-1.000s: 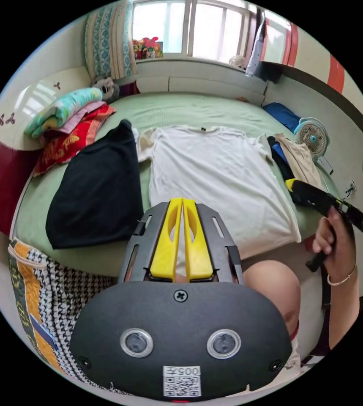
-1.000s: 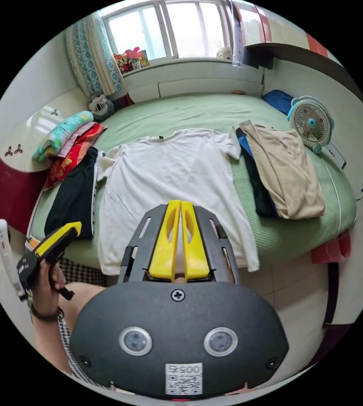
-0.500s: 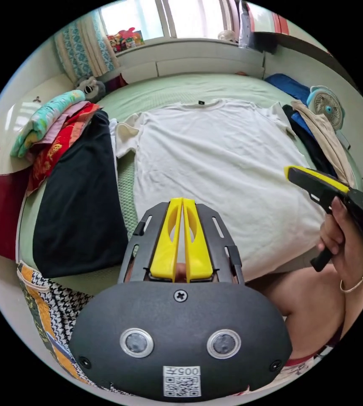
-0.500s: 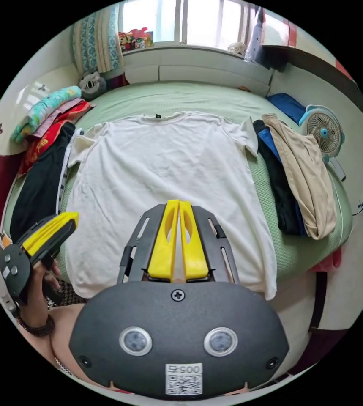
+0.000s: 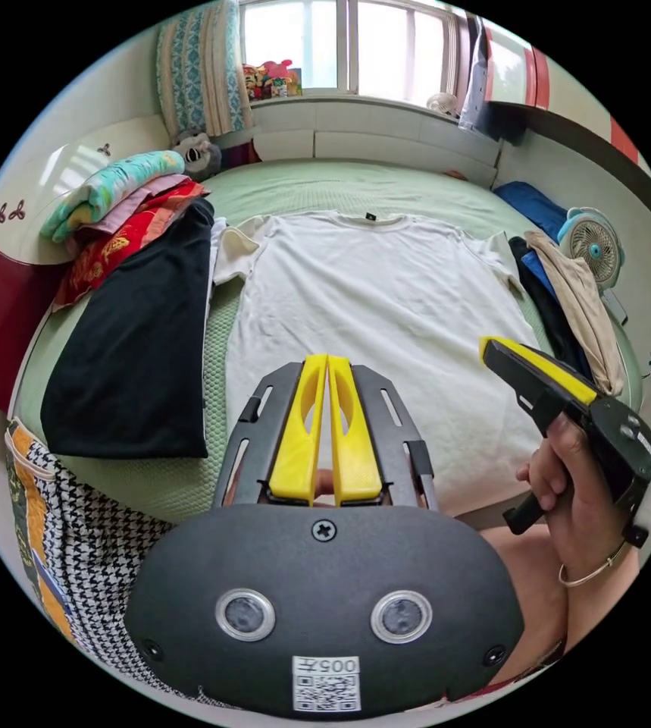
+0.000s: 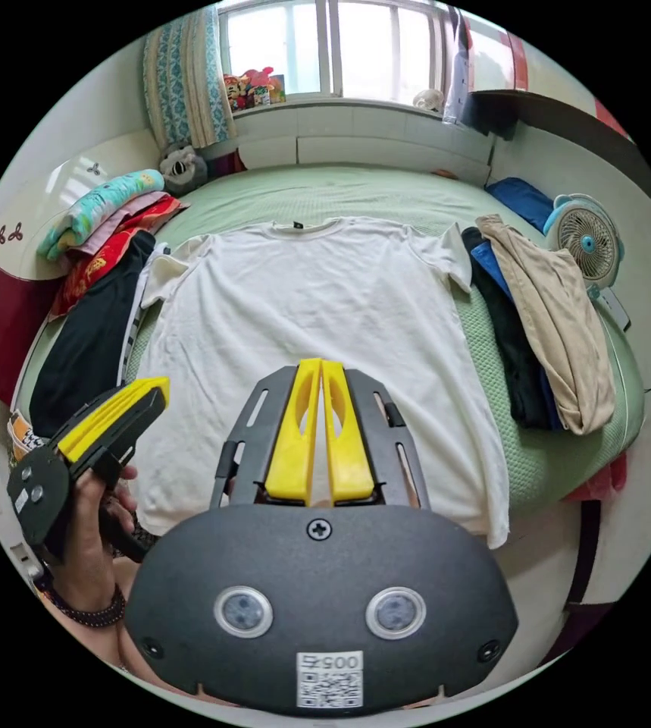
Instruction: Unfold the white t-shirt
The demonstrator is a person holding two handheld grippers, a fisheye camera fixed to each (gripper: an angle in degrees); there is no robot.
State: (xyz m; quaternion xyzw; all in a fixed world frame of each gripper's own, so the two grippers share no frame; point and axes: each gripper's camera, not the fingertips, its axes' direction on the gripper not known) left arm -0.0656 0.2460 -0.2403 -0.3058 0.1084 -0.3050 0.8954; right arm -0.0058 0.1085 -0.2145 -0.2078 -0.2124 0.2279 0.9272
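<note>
The white t-shirt (image 5: pixel 386 303) (image 6: pixel 317 311) lies spread flat on the green bed, collar toward the window, hem hanging over the near edge, one sleeve partly curled at the left. My left gripper (image 5: pixel 327 362) hovers above the shirt's lower part, its yellow jaws shut with nothing between them. My right gripper (image 6: pixel 321 365) also hangs over the lower part, jaws shut and empty. The right gripper (image 5: pixel 492 346) comes into the left gripper view at the right, held in a hand. The left gripper (image 6: pixel 157 385) appears at the left of the right gripper view.
A black garment (image 5: pixel 136 341) lies left of the shirt, with folded colourful blankets (image 5: pixel 113 205) beyond it. Dark, blue and beige clothes (image 6: pixel 545 318) lie to the right, near a small fan (image 6: pixel 586 243). A checked bag (image 5: pixel 75 546) stands by the bed's near left corner.
Both views have shifted as the hands moved toward the bed and back a little. The shirt lies as before and both grippers stay shut.
</note>
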